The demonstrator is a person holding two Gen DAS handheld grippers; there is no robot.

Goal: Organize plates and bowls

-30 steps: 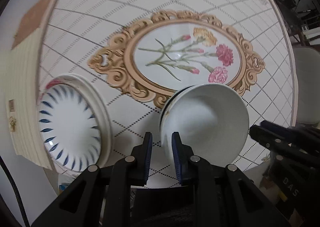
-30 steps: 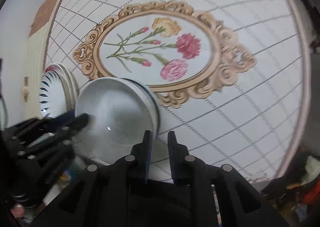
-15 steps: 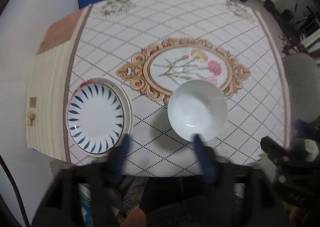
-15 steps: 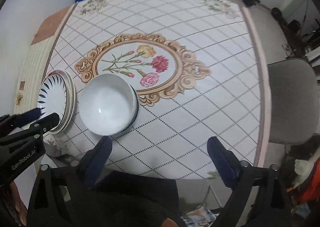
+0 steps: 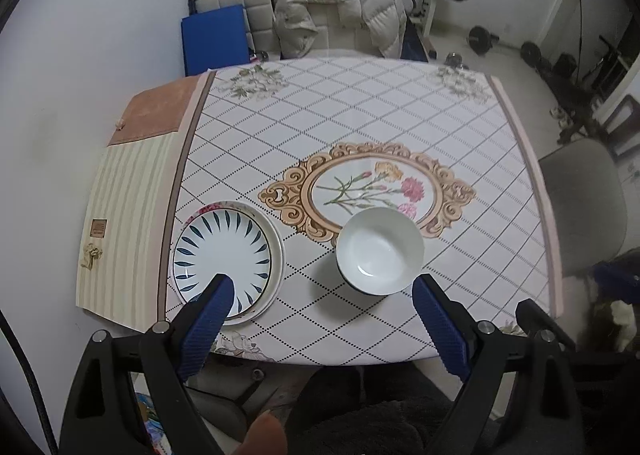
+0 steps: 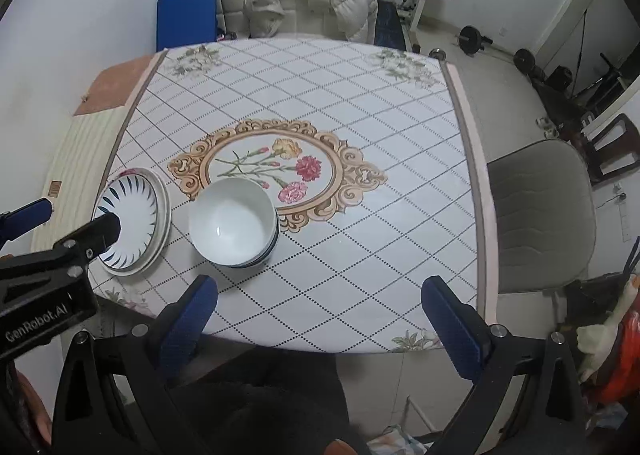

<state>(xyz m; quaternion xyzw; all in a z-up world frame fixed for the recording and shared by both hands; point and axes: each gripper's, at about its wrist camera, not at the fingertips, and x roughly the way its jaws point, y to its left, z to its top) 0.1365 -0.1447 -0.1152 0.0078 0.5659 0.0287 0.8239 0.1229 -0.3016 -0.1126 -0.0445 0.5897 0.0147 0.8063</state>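
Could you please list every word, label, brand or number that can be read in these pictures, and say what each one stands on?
"GenRobot.AI": white lettering on the black body of the left gripper, in the right wrist view.
Small brown label on the striped cloth beside the table: too small to read.
Nothing else legible; the plates and bowl bear no text.

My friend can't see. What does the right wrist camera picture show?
A white bowl sits on a flowery tablecloth, beside a blue-striped plate stack. The open right hand-held gripper hangs above, holding nothing.
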